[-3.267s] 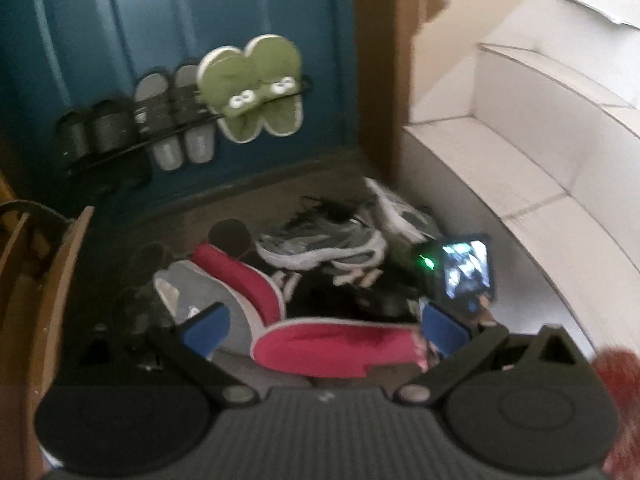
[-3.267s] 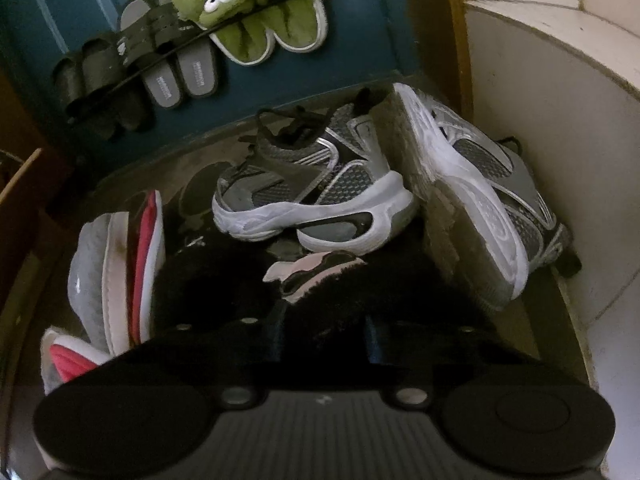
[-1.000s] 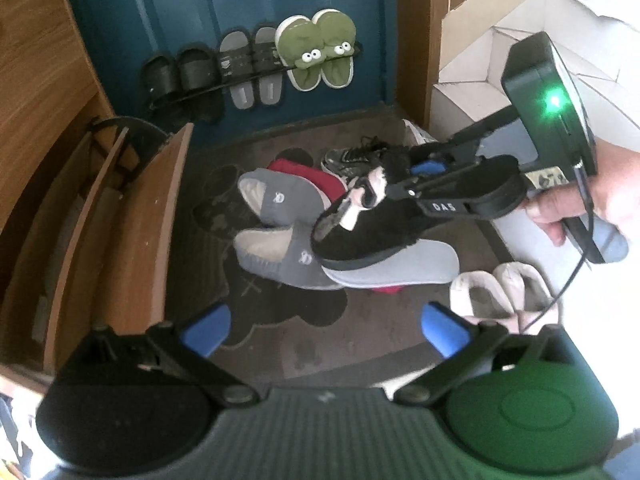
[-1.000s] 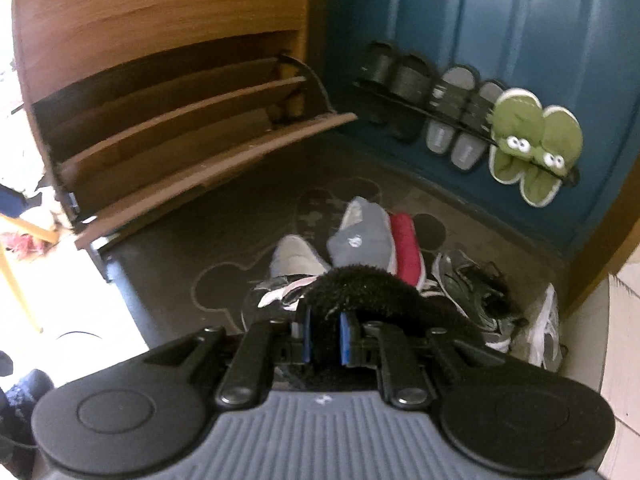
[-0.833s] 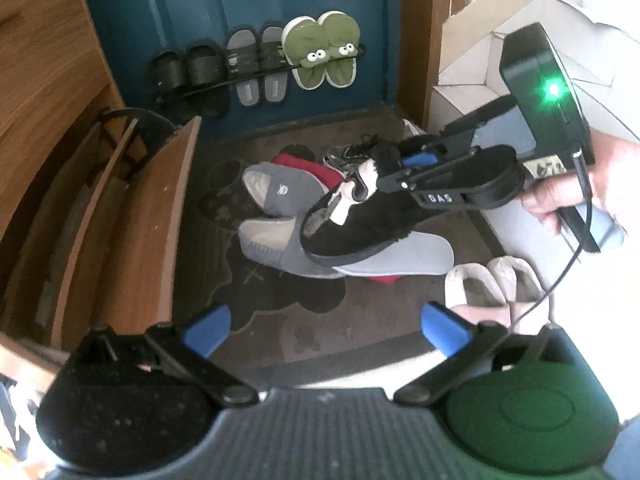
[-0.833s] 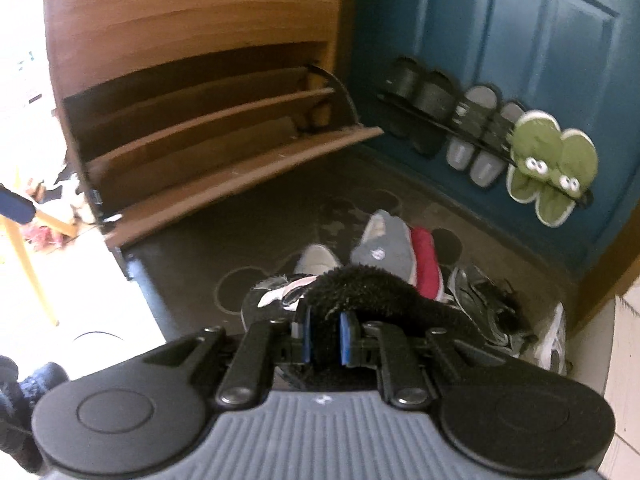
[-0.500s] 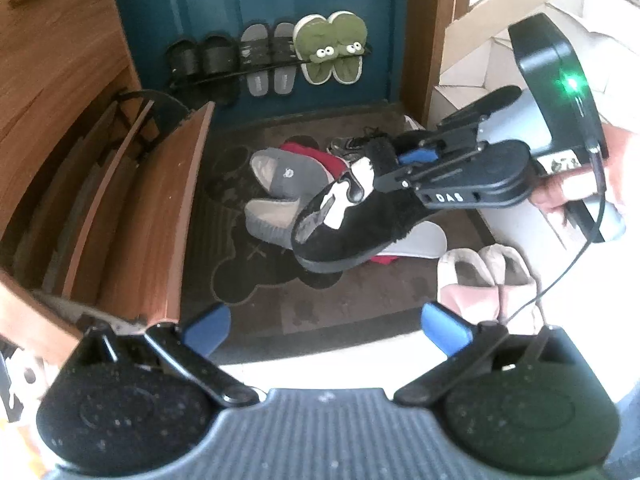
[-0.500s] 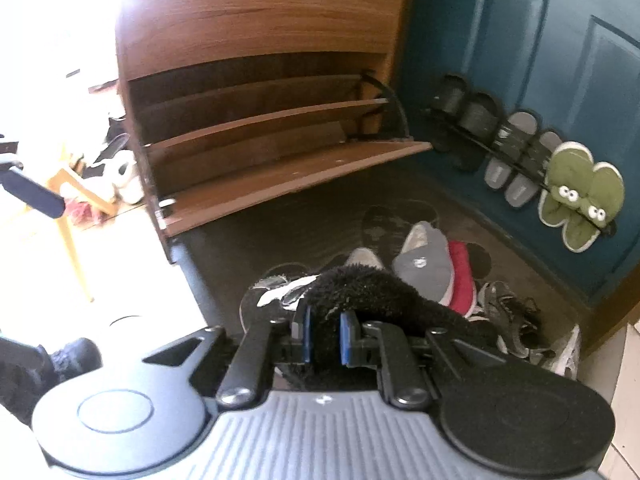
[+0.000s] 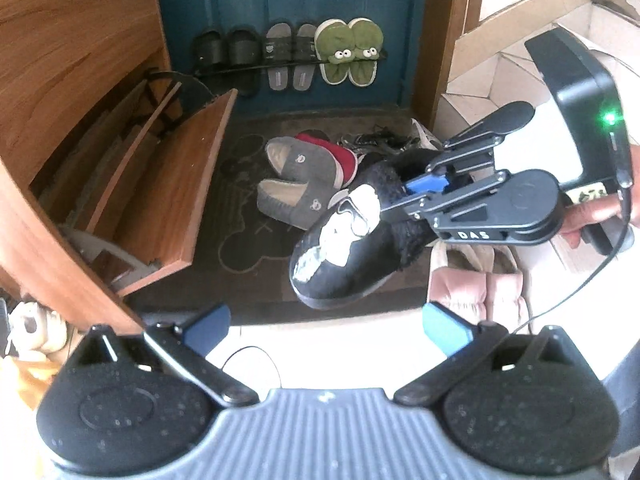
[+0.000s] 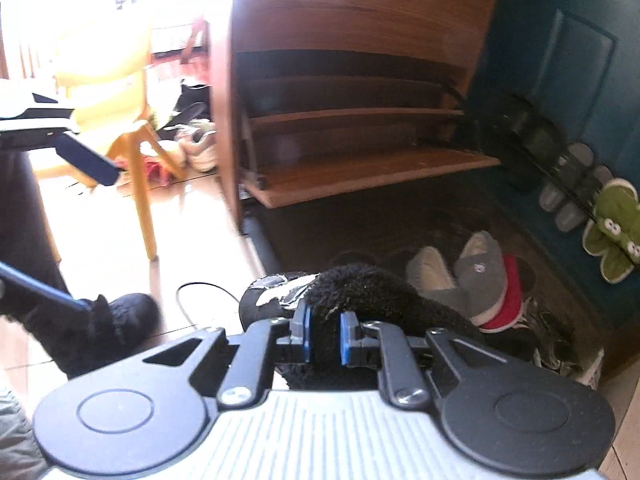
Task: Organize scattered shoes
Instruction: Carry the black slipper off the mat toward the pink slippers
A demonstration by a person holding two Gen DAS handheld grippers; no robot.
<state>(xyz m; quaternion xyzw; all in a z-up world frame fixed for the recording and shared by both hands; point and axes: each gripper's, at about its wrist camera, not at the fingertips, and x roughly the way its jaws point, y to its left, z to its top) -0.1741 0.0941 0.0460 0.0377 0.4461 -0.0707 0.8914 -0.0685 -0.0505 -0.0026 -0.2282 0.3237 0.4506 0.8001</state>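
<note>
My right gripper (image 10: 323, 334) is shut on the fuzzy collar of a black slipper (image 9: 344, 258) with a white patch, and holds it in the air above the dark doormat (image 9: 248, 224); the slipper also shows in the right wrist view (image 10: 360, 296). My left gripper (image 9: 326, 326) is open and empty, low near the mat's front edge. Grey slippers (image 9: 292, 196), a red one (image 9: 344, 156) and grey sneakers (image 9: 380, 142) lie on the mat. The wooden shoe cabinet (image 9: 120, 184) stands open at the left, its tilt-out shelves (image 10: 360, 160) facing the right gripper.
A rail on the blue door (image 9: 288, 8) holds black, grey and green frog slippers (image 9: 348, 50). Pink slippers (image 9: 476, 284) lie at the mat's right by white steps (image 9: 500, 68). A yellow chair (image 10: 132, 136) and loose shoes stand beyond the cabinet. A cable (image 10: 192, 300) lies on the floor.
The right gripper has carried the black slipper up and leftwards, turning to face the open cabinet. The left gripper has drawn back and stays open.
</note>
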